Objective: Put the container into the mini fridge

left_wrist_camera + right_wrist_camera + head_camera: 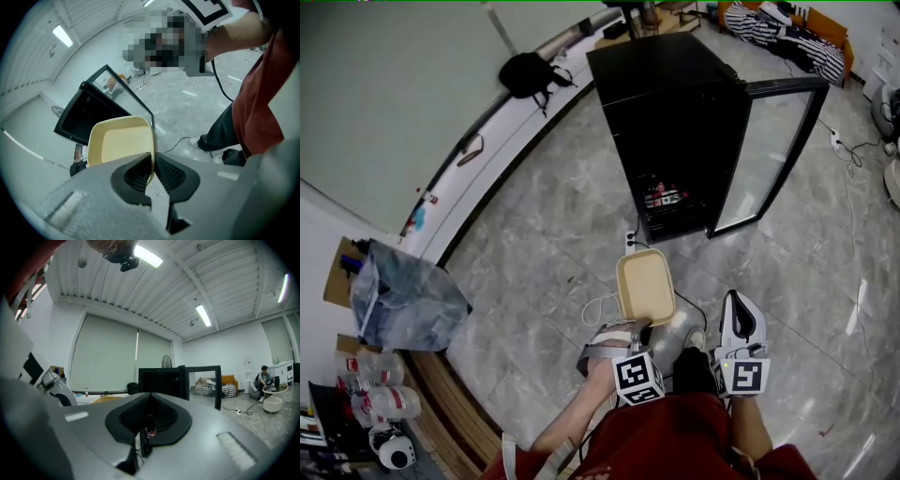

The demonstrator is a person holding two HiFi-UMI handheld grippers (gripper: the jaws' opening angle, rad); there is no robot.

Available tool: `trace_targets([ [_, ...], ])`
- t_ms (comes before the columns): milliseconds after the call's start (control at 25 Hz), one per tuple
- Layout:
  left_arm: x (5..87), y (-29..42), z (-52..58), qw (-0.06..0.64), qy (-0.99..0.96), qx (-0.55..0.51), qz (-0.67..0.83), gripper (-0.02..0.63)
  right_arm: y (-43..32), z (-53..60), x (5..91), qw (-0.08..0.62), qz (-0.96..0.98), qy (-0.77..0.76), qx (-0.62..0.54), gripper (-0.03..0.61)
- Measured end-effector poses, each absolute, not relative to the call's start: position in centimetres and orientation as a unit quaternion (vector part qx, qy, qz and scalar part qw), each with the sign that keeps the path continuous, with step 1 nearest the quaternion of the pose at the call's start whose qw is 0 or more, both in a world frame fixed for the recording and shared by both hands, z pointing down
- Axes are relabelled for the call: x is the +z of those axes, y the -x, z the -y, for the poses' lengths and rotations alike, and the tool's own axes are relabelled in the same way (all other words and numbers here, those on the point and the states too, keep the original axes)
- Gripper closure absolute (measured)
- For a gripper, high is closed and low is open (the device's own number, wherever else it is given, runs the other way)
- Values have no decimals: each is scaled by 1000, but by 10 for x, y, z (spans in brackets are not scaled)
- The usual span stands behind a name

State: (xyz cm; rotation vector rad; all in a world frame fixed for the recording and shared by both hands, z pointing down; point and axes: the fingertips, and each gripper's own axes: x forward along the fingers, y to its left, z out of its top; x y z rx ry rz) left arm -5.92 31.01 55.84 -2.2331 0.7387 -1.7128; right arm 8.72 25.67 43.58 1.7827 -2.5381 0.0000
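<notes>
Left gripper (152, 163) (clamped): one container (119, 145).

the container (645, 286) is looking like smooth matt cream plastic, the mini fridge (670, 112) is showing a black satin casing and a clear glass door (769, 159), the floor (544, 253) is gleaming as polished grey stone tile, and the left gripper (153, 169) is showing matt grey plastic with black ribbed pads (171, 173).

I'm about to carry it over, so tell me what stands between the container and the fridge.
Nothing visible blocks it. The container, pinched by the left gripper, faces the fridge with its door standing open; only floor with a white cable lies between.
</notes>
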Motion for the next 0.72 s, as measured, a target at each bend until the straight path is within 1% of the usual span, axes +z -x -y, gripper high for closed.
trace_targets([
  [440, 551, -2, -210, 130, 754, -599, -238, 581, -156, -155, 431, 15, 817, -577, -2, 578],
  [720, 531, -43, -157, 143, 753, -590, -253, 581, -200, -115, 409, 2, 818, -574, -20, 578],
])
